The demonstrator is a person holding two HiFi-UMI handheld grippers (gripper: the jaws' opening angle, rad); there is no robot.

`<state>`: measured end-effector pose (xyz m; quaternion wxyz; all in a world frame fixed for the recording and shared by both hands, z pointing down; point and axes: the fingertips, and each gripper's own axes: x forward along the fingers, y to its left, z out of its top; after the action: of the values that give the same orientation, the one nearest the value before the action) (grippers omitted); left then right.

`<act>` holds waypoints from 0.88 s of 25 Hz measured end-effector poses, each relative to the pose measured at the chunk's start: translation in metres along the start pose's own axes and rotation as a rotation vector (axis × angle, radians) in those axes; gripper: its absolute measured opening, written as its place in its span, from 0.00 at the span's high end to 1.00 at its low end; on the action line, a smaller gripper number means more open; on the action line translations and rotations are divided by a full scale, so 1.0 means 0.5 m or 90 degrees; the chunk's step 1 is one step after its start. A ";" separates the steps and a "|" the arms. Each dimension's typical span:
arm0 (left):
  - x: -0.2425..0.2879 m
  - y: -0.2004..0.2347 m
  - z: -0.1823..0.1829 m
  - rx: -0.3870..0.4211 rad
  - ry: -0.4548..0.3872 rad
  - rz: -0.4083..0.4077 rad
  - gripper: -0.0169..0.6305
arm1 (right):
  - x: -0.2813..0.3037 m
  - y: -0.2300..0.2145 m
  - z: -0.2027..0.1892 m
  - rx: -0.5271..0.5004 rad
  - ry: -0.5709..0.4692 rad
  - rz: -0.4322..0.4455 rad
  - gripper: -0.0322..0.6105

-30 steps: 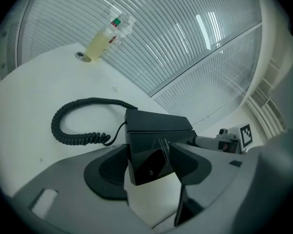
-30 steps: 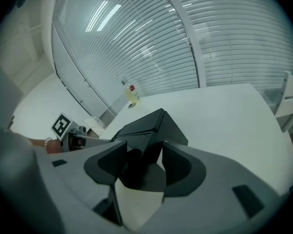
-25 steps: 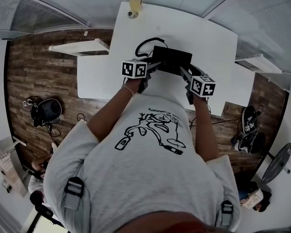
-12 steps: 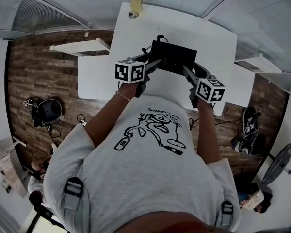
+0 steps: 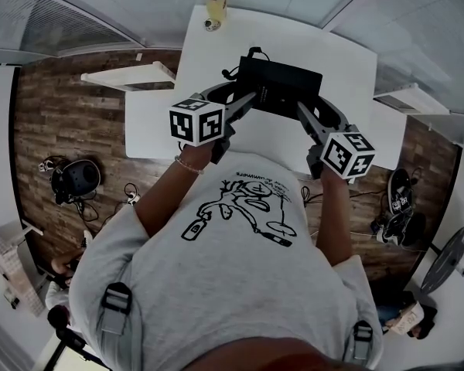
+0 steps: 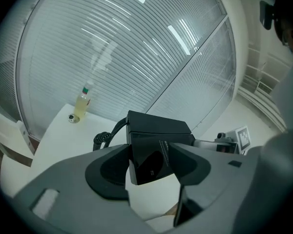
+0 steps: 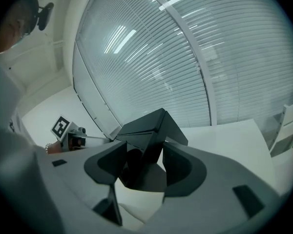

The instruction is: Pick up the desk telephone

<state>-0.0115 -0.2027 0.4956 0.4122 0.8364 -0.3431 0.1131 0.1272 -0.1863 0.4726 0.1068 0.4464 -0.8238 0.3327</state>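
Note:
The black desk telephone (image 5: pixel 280 88) hangs above the white table (image 5: pixel 336 60), tilted so its underside faces me, held between both grippers. My left gripper (image 5: pixel 246 102) is shut on its left edge, and the left gripper view shows the phone (image 6: pixel 154 147) wedged between the jaws with its coiled cord (image 6: pixel 103 138) trailing left. My right gripper (image 5: pixel 303 111) is shut on the right edge; in the right gripper view the phone (image 7: pixel 147 140) fills the gap between the jaws.
A bottle of yellow liquid (image 5: pixel 216 0) and a small round cap (image 5: pixel 210 24) stand at the table's far edge. Low white shelves (image 5: pixel 127 76) sit left of the table, another (image 5: pixel 414 99) to the right. Behind the table runs a wall of blinds (image 6: pixel 136 48).
Both grippers have risen toward the camera with the telephone, which has lifted off the table and tilted up. The marker cubes look bigger and further apart than a second ago.

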 end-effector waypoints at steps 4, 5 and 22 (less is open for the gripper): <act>-0.026 -0.025 0.015 0.008 -0.009 -0.003 0.59 | -0.024 0.025 0.025 -0.004 -0.014 0.002 0.61; -0.033 -0.033 0.019 0.010 -0.014 -0.005 0.59 | -0.031 0.032 0.032 -0.007 -0.020 0.003 0.61; -0.079 -0.086 0.068 0.017 -0.055 -0.021 0.59 | -0.079 0.078 0.095 -0.028 -0.069 0.009 0.61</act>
<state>-0.0155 -0.1915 0.4291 0.3875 0.8516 -0.3451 0.0746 0.1245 -0.1759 0.4003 0.0694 0.4556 -0.8386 0.2904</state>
